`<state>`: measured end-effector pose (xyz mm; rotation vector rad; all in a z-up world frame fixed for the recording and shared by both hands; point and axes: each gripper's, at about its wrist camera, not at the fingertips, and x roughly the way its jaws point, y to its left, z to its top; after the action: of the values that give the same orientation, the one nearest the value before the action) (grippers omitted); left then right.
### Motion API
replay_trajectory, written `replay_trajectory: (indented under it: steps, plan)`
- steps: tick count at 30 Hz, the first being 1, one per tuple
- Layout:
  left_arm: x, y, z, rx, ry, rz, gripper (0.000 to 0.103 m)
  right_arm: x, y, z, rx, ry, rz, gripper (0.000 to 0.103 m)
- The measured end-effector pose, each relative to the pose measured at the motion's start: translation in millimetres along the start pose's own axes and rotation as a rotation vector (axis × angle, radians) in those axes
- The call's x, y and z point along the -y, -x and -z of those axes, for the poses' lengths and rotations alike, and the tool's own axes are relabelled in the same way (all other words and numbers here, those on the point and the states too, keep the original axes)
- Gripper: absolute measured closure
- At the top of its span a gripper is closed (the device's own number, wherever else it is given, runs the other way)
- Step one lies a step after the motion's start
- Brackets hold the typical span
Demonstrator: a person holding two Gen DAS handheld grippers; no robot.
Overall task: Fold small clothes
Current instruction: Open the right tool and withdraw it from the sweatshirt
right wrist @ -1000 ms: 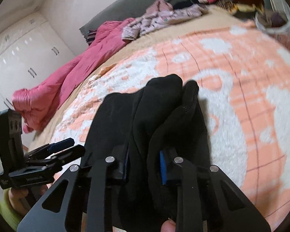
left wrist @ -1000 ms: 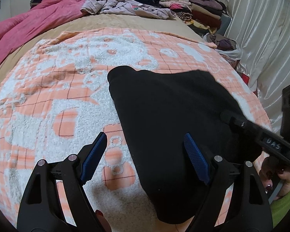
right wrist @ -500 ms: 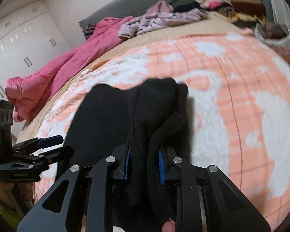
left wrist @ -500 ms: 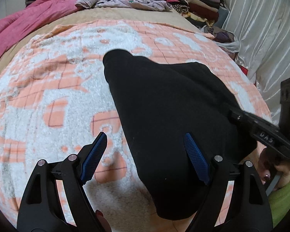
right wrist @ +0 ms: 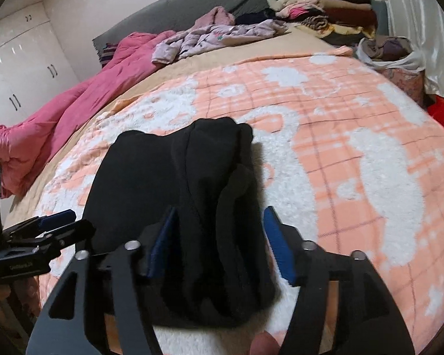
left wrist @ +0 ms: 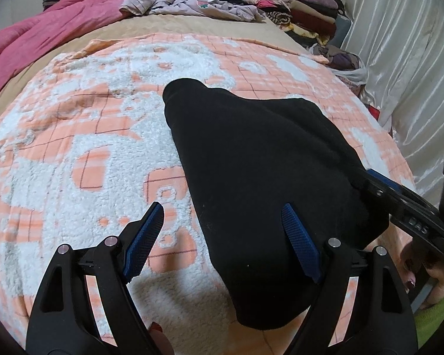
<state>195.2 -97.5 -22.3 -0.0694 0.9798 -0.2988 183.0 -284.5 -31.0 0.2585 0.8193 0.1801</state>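
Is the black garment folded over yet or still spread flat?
Folded over. The black garment lies doubled on the blanket, with stacked layers and a ridge along its right side, between the opening right tongs.

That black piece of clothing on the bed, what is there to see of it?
The black garment looks like soft, thick fleece, plain and unmarked. It lies folded on the peach and white blanket, layered edges bunched at its right side. The right gripper straddles that bunched edge, jaws opening, pads apart from the cloth. The left gripper hovers open above its near end.

White wardrobe [right wrist: 17,68] (dark handles), grey headboard [right wrist: 186,14] and pale curtain [left wrist: 405,59] surround the bed [left wrist: 192,38].
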Motion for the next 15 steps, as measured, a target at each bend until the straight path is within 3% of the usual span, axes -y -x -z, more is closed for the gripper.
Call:
replay_trajectory:
  steps: [7, 11, 13, 15]
  plan:
    - [0.1, 21.1, 2.6, 0.053, 0.008, 0.000, 0.028, -4.6, 42.3, 10.6, 0.085, 0.006, 0.020, 0.011]
    - [0.2, 39.8, 5.0, 0.095, 0.012, -0.003, 0.024, -13.2, 66.8, 17.9, 0.144, 0.026, 0.031, 0.007]
    - [0.3, 49.3, 6.9, 0.115, 0.012, -0.007, 0.010, -18.2, 79.1, 21.6, 0.179, 0.043, 0.038, 0.004]
    - [0.1, 58.5, 9.9, 0.137, 0.007, -0.012, 0.010, -21.1, 88.7, 24.5, 0.204, 0.061, 0.050, 0.004]
